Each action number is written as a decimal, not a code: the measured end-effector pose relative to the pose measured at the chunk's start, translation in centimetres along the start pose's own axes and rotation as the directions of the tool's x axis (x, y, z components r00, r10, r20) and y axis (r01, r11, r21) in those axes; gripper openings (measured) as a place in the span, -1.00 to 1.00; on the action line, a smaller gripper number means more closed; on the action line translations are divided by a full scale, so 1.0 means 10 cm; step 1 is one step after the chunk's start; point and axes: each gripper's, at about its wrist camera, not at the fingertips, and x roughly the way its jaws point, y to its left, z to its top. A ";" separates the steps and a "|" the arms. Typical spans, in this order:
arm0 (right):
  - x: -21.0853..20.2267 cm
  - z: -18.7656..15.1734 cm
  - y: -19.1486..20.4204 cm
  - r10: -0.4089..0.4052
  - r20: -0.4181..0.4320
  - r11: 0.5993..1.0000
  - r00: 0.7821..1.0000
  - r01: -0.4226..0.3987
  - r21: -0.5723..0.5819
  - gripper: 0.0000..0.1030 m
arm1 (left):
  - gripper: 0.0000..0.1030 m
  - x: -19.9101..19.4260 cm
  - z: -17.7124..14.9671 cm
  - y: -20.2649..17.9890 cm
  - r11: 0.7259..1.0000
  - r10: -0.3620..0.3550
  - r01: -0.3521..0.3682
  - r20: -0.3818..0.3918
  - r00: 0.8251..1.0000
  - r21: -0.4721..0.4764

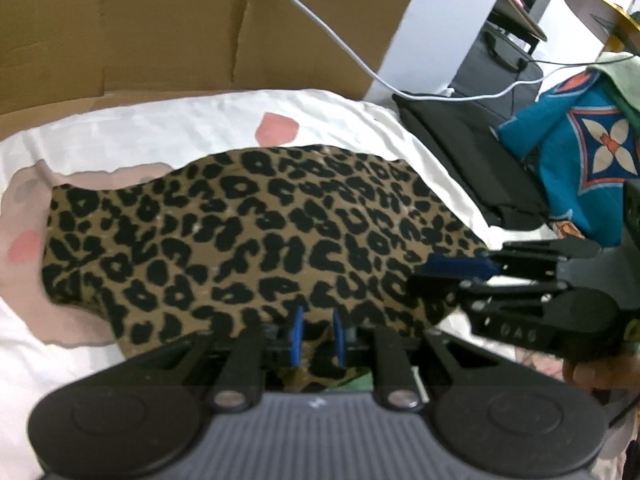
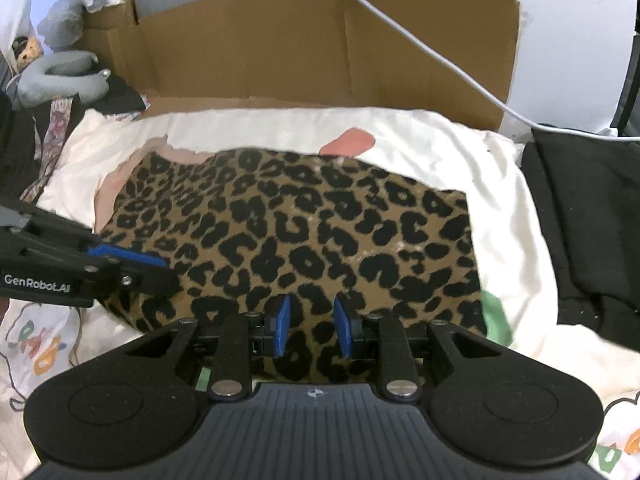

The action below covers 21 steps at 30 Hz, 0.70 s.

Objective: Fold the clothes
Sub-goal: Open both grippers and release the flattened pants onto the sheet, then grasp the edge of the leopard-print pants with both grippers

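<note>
"GenRobot.AI" on left gripper (image 2: 132, 264) – both (right gripper (image 2: 312, 334) too) pinch the leopard-print garment (image 2: 296, 232)

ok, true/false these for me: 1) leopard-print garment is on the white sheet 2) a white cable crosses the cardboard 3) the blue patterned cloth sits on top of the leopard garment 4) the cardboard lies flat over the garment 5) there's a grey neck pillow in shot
1) True. The leopard-print garment lies spread on the white sheet.
2) True. The white cable runs across the cardboard.
3) False. The blue patterned cloth sits off to the side, past the black fabric.
4) False. The cardboard stands behind the sheet.
5) True. The grey neck pillow is at the far left of the right wrist view.
</note>
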 end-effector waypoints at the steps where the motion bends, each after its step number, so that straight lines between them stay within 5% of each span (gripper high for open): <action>1: -0.02 -0.01 0.04 0.011 0.004 1.000 1.000 -0.011 -0.009 -0.40 | -0.68 0.01 0.00 -0.03 1.000 -0.008 0.008 0.001 1.000 0.010; 14: 0.10 -0.22 0.19 0.030 -0.059 0.993 0.998 -0.036 -0.113 -0.40 | -0.70 0.16 -0.16 0.00 0.997 0.023 -0.019 -0.048 0.999 0.080; 21: 0.02 -0.28 -0.15 -0.064 -0.043 0.994 0.997 0.060 -0.093 -0.42 | -0.85 0.05 -0.28 0.31 0.996 0.081 -0.079 -0.058 0.995 0.032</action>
